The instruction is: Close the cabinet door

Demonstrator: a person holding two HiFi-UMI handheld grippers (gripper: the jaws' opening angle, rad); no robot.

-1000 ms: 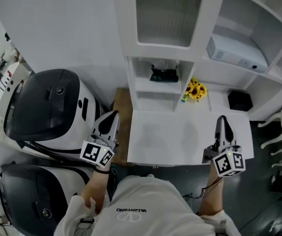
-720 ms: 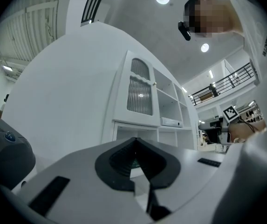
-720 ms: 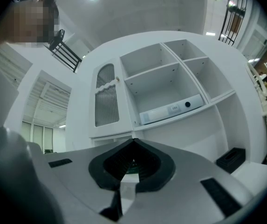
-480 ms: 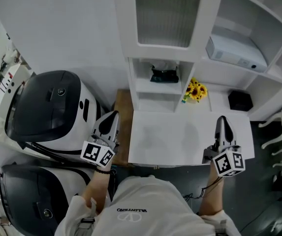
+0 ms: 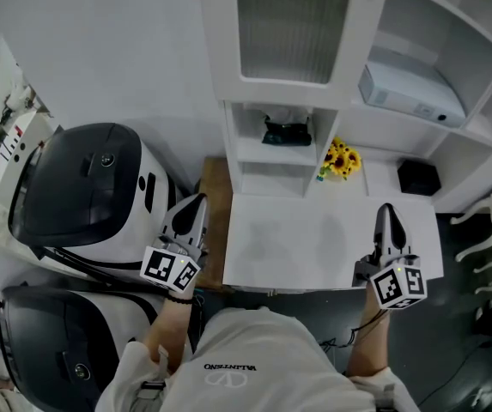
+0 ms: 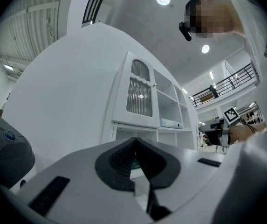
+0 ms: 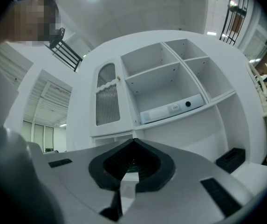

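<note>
White room: a pale wall at the back and a smooth white desktop (image 5: 314, 247) under a tall white cabinet (image 5: 361, 75) at 12 o'clock in the head view. Vs. a sec ago there's no chg. Both grippers sit in the same spots, and nothing on the desk or shelves has shifted. The left gripper (image 5: 196, 202), at 8 o'clock, hangs over the brown wood strip (image 5: 215, 178) btw the desk and the upper machine (image 5: 82, 187). Its jaws are pressed together, tips meeting, w/ nothing btw them. The right gripper (image 5: 386, 209), at 4 o'clock, is over the desk's right part, jaws likewise together and empty. Each carries a cube w/ black-and-white square markers. The cabinet door (image 5: 293, 24) is at 12 o'clock, in the cabinet's top left bay. It has a white frame, an arched ribbed glass panel and a small knob (image 7: 118, 78) on its right edge. It looks flush w/ the frame and is well apart from both grippers. To its right are open square shelves, one holding a long flat white box (image 5: 413, 93). Below the door is a niche w/ a dark object (image 5: 286, 131), too small to ID. Yellow flowers (image 5: 342, 157) sit at 1 o'clock at the desk's back, w/ a matte black box (image 5: 418, 176) at 2 o'clock. At 9 and 7 o'clock are two rounded machines w/ glossy black tops on white bodies, the lower machine (image 5: 57, 350) partly cut off.
</note>
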